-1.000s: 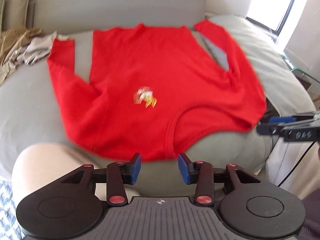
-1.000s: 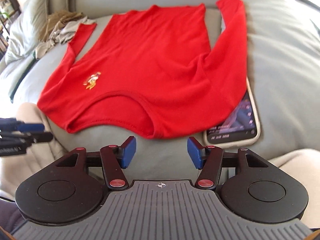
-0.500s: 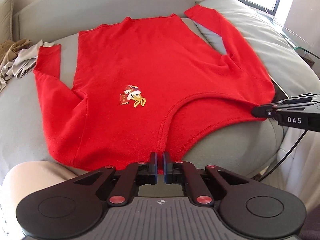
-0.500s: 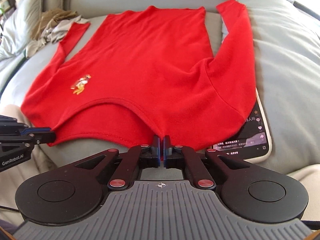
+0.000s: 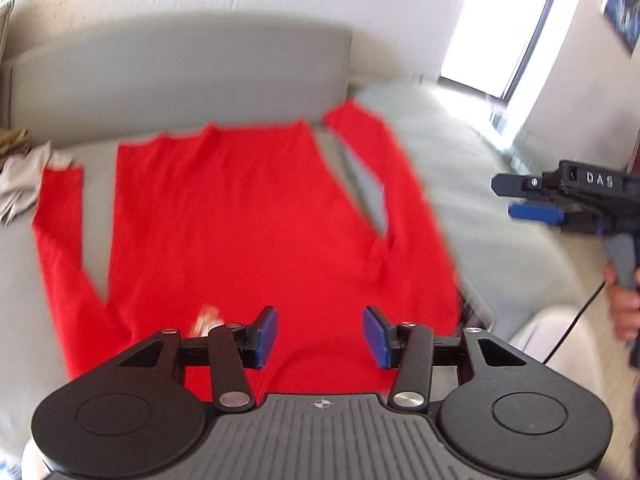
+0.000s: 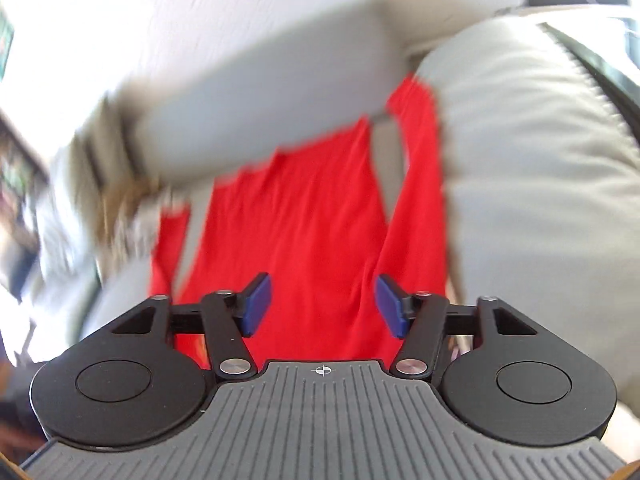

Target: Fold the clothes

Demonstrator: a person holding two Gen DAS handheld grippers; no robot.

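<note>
One red sweater (image 5: 240, 216), two claws, one clothes heap (image 5: 20, 184), one sofa (image 5: 180, 76)

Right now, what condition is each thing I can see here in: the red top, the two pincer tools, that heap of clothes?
Red sweater: spread flat on the grey sofa, sleeves out, unfolded.
Left gripper: jaws opening, nothing between them.
Right gripper: jaws opening, nothing between them.
Pile of clothes: crumpled at the sofa's far left, unfolded.
</note>
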